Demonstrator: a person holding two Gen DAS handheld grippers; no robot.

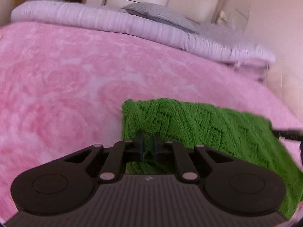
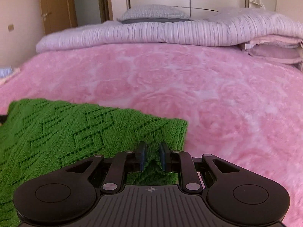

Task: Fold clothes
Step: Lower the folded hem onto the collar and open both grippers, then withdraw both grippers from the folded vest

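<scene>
Your left gripper (image 1: 148,143) and right gripper (image 2: 153,158) each pinched a corner of the green knit sweater (image 2: 75,132) above the pink blanket (image 2: 208,94).

No readable text, brand, number or label appeared in either wrist view. The only marks were a small pale emblem on the ribbed body of the left gripper (image 1: 149,141) and a small crosshair sign on the ribbed body of the right gripper (image 2: 153,156); neither carried letters that could be made out.
</scene>
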